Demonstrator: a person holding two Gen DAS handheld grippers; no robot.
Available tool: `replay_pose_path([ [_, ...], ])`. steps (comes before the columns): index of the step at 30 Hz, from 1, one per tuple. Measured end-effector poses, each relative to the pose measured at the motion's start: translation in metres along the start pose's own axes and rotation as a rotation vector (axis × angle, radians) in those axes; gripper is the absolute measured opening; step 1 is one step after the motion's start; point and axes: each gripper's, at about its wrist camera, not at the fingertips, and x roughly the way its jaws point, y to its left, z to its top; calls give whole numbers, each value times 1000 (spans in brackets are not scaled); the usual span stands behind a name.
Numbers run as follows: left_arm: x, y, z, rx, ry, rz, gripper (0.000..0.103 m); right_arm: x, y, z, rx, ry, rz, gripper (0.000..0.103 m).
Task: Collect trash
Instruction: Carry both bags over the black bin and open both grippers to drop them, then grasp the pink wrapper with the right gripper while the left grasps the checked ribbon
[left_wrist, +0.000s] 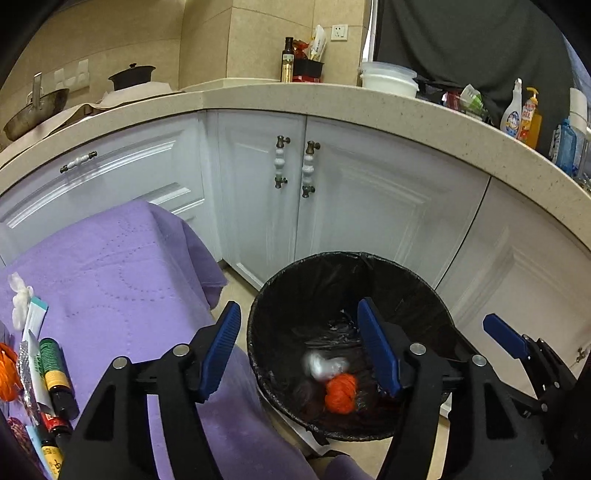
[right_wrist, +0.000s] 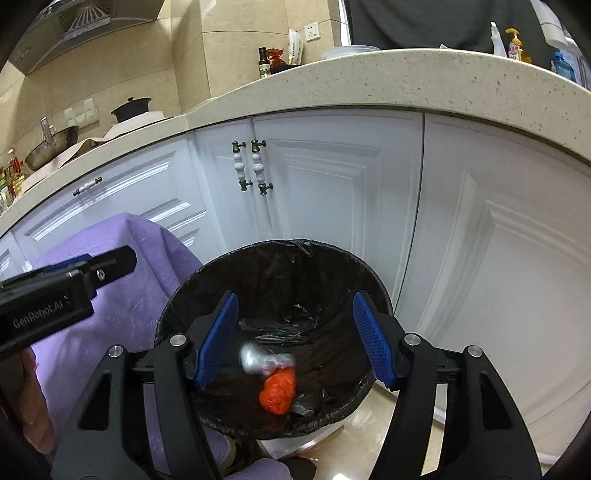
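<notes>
left gripper (left_wrist: 299, 350): fingers wide, empty | right gripper (right_wrist: 295, 341): fingers wide, empty | bin (right_wrist: 184, 291): orange wad (right_wrist: 277, 392), blurred silvery wad (right_wrist: 258, 360), perhaps foil

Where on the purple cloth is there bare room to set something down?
The purple quilted cloth is bare from its cabinet-side edge to the edge beside the black-lined round bin. Its near-left strip is crowded: small dark bottles, wrappers and white wads.

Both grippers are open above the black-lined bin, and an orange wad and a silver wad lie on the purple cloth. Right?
Not quite. The orange wad and the silver wad are inside the bin, not on the purple cloth; the right wrist view shows it. The left gripper and right gripper are open above the bin.
</notes>
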Motion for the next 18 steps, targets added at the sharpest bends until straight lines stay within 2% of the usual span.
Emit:
replay_pose_path([
  [9, -44, 25, -6, -16, -48, 15, 65, -34, 32, -1, -33, -26, 45, 63],
  [18, -104, 88, -38, -67, -80, 123, 65, -73, 92, -15, -75, -30, 162, 63],
])
